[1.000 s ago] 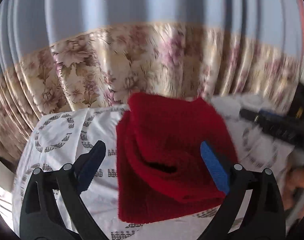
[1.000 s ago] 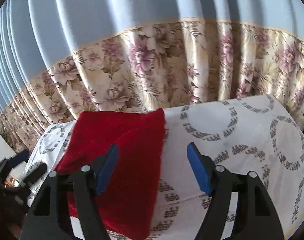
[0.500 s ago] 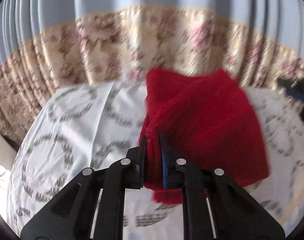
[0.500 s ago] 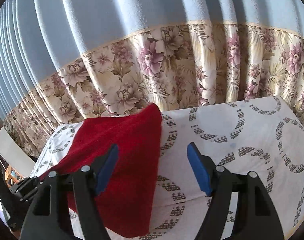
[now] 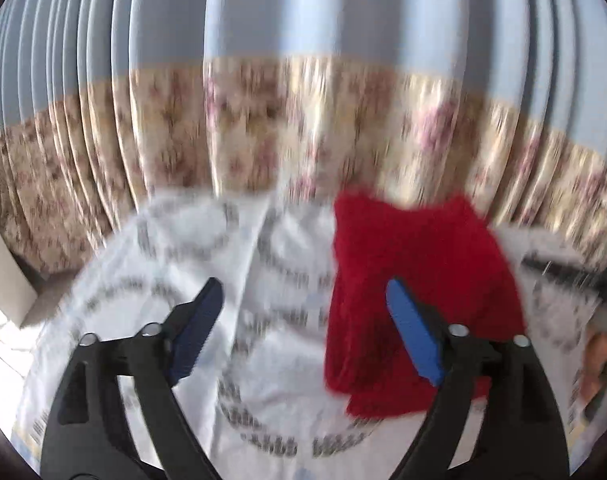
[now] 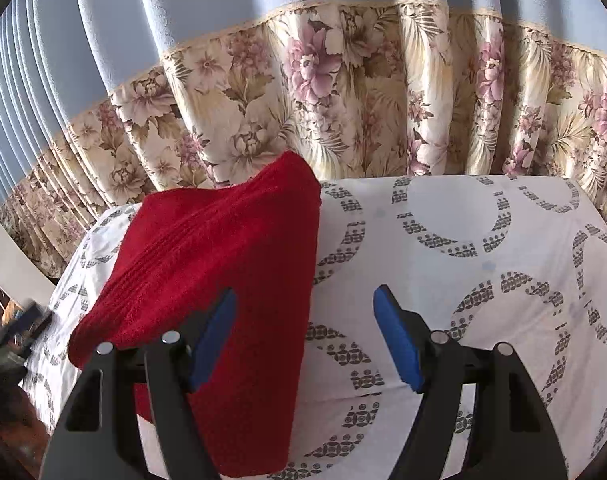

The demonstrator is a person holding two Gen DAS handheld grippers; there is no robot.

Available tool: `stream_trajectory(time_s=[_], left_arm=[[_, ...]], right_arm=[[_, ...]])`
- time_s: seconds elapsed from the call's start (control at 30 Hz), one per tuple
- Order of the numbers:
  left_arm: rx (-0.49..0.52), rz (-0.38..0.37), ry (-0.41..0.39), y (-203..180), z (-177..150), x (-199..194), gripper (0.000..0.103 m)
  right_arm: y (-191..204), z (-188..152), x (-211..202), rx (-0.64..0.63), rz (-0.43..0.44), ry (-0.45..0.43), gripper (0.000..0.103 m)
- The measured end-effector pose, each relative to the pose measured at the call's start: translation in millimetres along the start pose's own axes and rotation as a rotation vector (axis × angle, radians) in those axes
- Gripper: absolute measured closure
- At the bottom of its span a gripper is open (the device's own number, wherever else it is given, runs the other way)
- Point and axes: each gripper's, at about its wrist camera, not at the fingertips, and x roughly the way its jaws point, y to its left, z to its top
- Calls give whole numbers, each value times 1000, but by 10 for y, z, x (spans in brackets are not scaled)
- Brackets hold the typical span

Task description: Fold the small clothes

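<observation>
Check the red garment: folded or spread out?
Folded: the red knit garment lies doubled in layers on the patterned sheet, both grippers open and clear of it.

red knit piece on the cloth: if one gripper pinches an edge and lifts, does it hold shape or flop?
Likely flops: the red knit garment lies in soft folded layers, no stiff edge. The fuzzy ribbed surface probably grips the pads, so slipping seems unlikely. Layers may unfold when lifted. Both grippers are open.

Behind your table hung a pleated curtain [image 6: 263,20], pale blue above and floral cream below. A white cloth [image 6: 483,248] with grey ring patterns covered the sunlit tabletop.
</observation>
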Motion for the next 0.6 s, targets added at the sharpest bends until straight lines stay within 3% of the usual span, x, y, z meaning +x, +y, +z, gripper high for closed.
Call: stream_trajectory(time_s=[0.07,0.2,0.27,0.33,0.43,0.6], left_arm=[[38,-6,-6,-124,198,52,9],[98,-13,80,-397,317,548,9],[80,-74,157,-491,237,874,9],[44,-101,206,-538,106,1108,9],[60,-47,206,-553,-99,1272,7],[-4,-78,205,-382,-241,1350,3]], right_arm=[[-11,2,-6,1,-4,-10,27],[-9,5,12,-5,-9,-19,26],[0,1,21,-5,-13,-28,18],[34,-6,63,-14,-24,-25,18],[126,-9,173,-40,-23,-6,18],[176,53,286,-28,-22,-11,18]])
